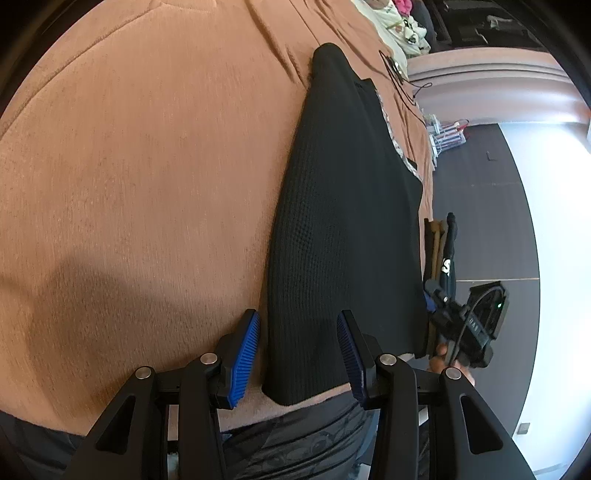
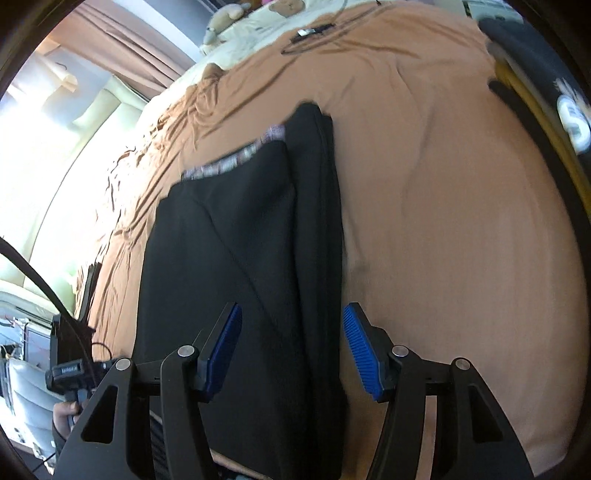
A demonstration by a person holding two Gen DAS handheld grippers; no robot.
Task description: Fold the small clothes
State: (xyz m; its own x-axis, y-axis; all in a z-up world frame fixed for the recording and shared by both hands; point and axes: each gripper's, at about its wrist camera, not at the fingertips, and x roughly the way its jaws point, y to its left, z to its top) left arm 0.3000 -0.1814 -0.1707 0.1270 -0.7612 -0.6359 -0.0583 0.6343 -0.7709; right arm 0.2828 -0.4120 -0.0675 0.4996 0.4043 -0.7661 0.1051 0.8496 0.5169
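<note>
Left wrist view: left gripper (image 1: 298, 356) spread, holding nothing, over the near end of the black shorts (image 1: 340, 229), which lie lengthwise away along the bed's (image 1: 129, 166) right edge. Right wrist view: right gripper (image 2: 291, 350) likewise spread and empty; the shorts (image 2: 240, 258) run straight ahead between its fingers.

Brown bedspread (image 1: 147, 166), stuffed toys (image 2: 225, 16)
</note>
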